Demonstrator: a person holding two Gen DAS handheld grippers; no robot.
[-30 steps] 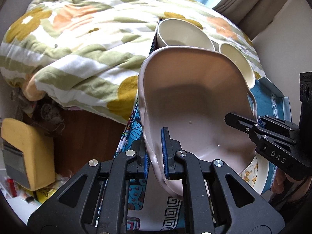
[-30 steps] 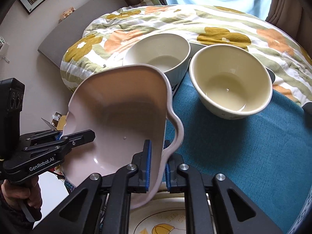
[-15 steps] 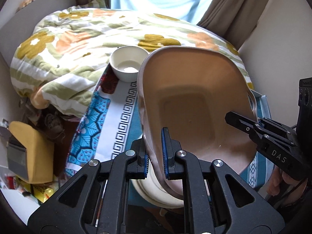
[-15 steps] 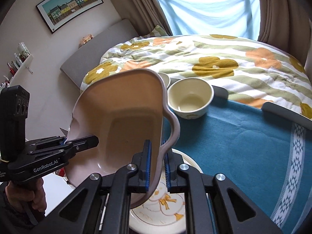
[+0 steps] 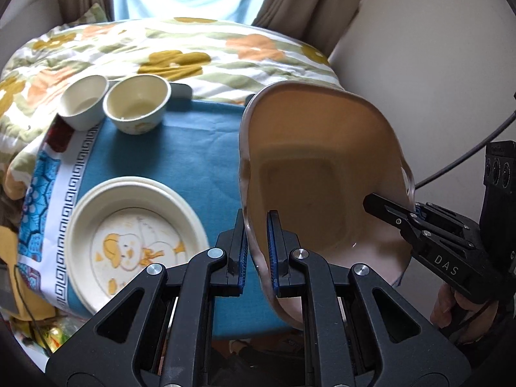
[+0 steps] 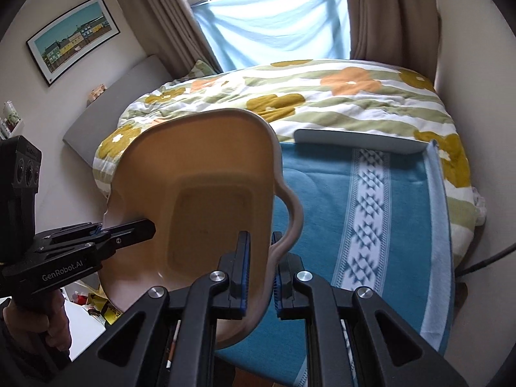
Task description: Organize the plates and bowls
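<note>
A pale pink baking dish with loop handles (image 5: pixel 322 177) hangs tilted in the air, held from both sides. My left gripper (image 5: pixel 256 222) is shut on its near rim. My right gripper (image 5: pixel 396 206) is shut on the rim by the far handle. In the right wrist view the dish (image 6: pixel 200 167) fills the middle, with the right gripper (image 6: pixel 260 238) clamped on the rim beside a handle and the left gripper (image 6: pixel 125 227) on the opposite edge. Two cream bowls (image 5: pixel 84 101) (image 5: pixel 137 103) stand side by side at the back left. A cream plate with a duck picture (image 5: pixel 135 245) lies at the front left.
A blue cloth (image 5: pixel 200 148) with a patterned border covers the table. A flowered quilt (image 6: pixel 338 96) lies on the bed behind it. A flat grey slab (image 6: pixel 358 140) rests at the table's far edge. A person's hand (image 6: pixel 35 332) grips the left handle. A cable (image 5: pixel 464 158) hangs at the right.
Both grippers have carried the dish up and away from the two bowls toward the table's right side. The bowls and the duck plate now show uncovered on the left. The grips are unchanged.
</note>
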